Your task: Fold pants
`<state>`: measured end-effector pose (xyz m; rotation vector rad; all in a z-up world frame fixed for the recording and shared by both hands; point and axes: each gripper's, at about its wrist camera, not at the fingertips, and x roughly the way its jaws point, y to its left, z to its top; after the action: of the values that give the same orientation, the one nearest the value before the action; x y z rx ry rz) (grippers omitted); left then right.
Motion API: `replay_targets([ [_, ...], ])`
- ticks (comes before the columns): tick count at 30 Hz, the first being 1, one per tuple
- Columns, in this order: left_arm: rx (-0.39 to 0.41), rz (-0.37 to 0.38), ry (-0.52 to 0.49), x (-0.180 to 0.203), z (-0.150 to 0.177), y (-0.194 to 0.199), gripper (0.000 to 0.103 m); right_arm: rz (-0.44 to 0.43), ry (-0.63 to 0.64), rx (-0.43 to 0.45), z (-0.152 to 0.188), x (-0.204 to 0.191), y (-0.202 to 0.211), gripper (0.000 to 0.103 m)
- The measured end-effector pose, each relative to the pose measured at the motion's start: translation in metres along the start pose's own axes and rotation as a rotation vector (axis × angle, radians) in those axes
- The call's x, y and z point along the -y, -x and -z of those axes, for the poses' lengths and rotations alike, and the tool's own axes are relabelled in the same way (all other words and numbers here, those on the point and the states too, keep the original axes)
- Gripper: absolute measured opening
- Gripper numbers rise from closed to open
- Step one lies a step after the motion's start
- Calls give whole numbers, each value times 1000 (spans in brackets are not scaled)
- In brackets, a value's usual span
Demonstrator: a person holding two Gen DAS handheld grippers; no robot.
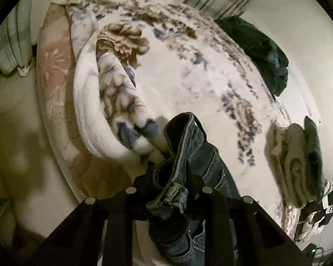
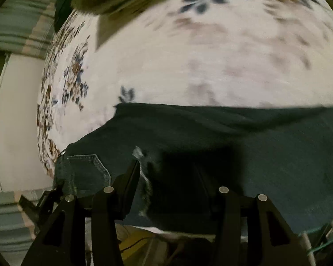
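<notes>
The pants are dark blue jeans. In the left wrist view my left gripper (image 1: 169, 177) is shut on the bunched waistband of the jeans (image 1: 188, 155), which hangs lifted above the bed. In the right wrist view the jeans (image 2: 233, 150) lie spread on the floral blanket (image 2: 188, 62), with a back pocket (image 2: 86, 168) at the left and a frayed rip near the middle. My right gripper (image 2: 168, 173) is open just above the denim, its fingers (image 2: 131, 177) spread wide over the rip.
A floral blanket (image 1: 188, 73) covers the bed, with a rolled fold (image 1: 104, 102) at the left. A dark green garment (image 1: 261, 51) lies at the far edge. Folded towels (image 1: 295, 164) sit at the right. Curtains (image 1: 9, 44) hang behind.
</notes>
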<state>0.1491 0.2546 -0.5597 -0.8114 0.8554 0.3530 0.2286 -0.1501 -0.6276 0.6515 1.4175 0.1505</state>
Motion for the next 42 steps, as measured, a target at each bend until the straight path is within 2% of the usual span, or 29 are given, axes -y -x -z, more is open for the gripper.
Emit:
replay_targets([
  [6, -3, -30, 3, -2, 8, 24, 19, -11, -47, 1, 12, 31, 17, 51],
  [13, 7, -79, 1, 1, 27, 39, 17, -21, -30, 14, 12, 34, 29, 51],
  [17, 76, -22, -113, 40, 30, 66, 16, -22, -9, 31, 11, 32, 36, 51],
  [19, 107, 35, -193, 72, 31, 81, 15, -25, -2, 45, 11, 32, 42, 51],
  [24, 116, 181, -352, 149, 47, 106, 15, -21, -17, 94, 14, 44, 65, 51],
  [29, 85, 300, -526, 219, 96, 121, 14, -21, -109, 162, 23, 92, 104, 51],
  [35, -25, 416, -681, 281, 182, 112, 14, 10, -262, 230, 50, 178, 147, 51],
  [40, -117, 438, -795, 306, 259, 79, 14, 62, -347, 272, 72, 243, 182, 51],
  [42, -160, 407, -835, 306, 288, 58, 14, 81, -369, 280, 78, 262, 195, 51],
])
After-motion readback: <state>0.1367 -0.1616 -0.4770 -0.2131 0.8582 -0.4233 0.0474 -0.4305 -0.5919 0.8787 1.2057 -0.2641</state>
